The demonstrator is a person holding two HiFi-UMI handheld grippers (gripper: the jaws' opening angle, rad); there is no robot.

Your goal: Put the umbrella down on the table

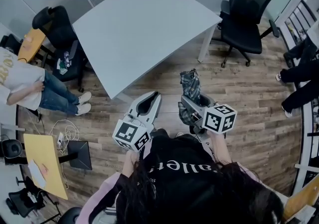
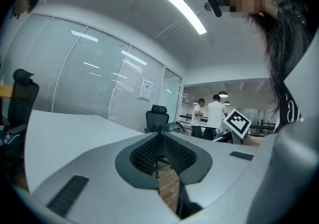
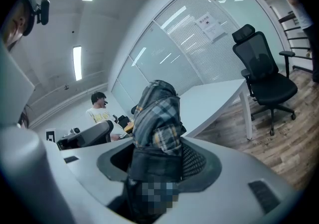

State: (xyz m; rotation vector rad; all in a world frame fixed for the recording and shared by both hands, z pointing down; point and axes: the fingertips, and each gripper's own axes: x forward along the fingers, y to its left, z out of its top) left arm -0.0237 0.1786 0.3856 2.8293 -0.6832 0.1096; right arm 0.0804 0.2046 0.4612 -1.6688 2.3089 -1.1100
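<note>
A folded plaid umbrella (image 1: 190,82) stands up out of my right gripper (image 1: 192,102), which is shut on its lower part. In the right gripper view the umbrella (image 3: 157,118) fills the space between the jaws of that gripper (image 3: 158,154). It hangs over the wooden floor, short of the near corner of the big white table (image 1: 144,24). My left gripper (image 1: 151,98) is just left of it, also before the table's edge. Its jaws meet at the tips with nothing between them (image 2: 160,136). The tabletop (image 2: 65,133) spreads out behind them.
A black office chair (image 1: 246,14) stands beyond the table's right corner, another chair (image 1: 60,26) at its left. A person sits at the left (image 1: 30,86), another person's legs (image 1: 299,83) show at the right. A small wooden desk (image 1: 45,161) is at lower left.
</note>
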